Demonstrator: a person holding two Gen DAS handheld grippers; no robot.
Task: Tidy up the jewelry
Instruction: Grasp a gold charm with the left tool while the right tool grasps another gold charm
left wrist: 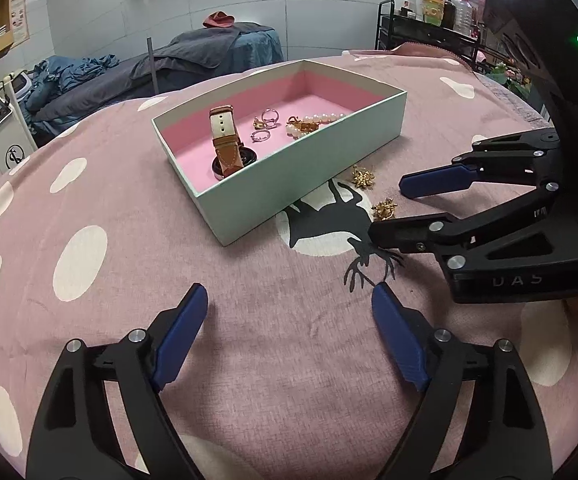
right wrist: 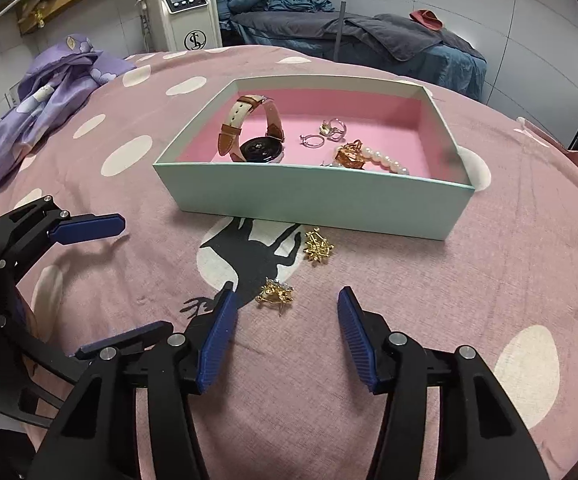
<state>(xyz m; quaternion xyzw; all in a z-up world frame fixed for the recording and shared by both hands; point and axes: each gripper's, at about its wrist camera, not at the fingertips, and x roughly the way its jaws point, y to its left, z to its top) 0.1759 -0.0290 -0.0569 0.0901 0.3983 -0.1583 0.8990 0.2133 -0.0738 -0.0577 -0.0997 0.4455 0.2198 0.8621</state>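
Both grippers' jaws wide, empty.

Two gold earrings [right wrist: 318,246] [right wrist: 276,294] lie on the cloth beside a mint box [right wrist: 313,196] holding watch [right wrist: 253,136], rings [right wrist: 331,128] and pearl bracelet [right wrist: 385,160].

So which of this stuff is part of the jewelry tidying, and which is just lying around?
Part of the job:
box
watch
rings
pearl bracelet
two gold brooches, near and far
right claw, open
left claw, open

Just lying about:
purple bedding
white machine
bottles
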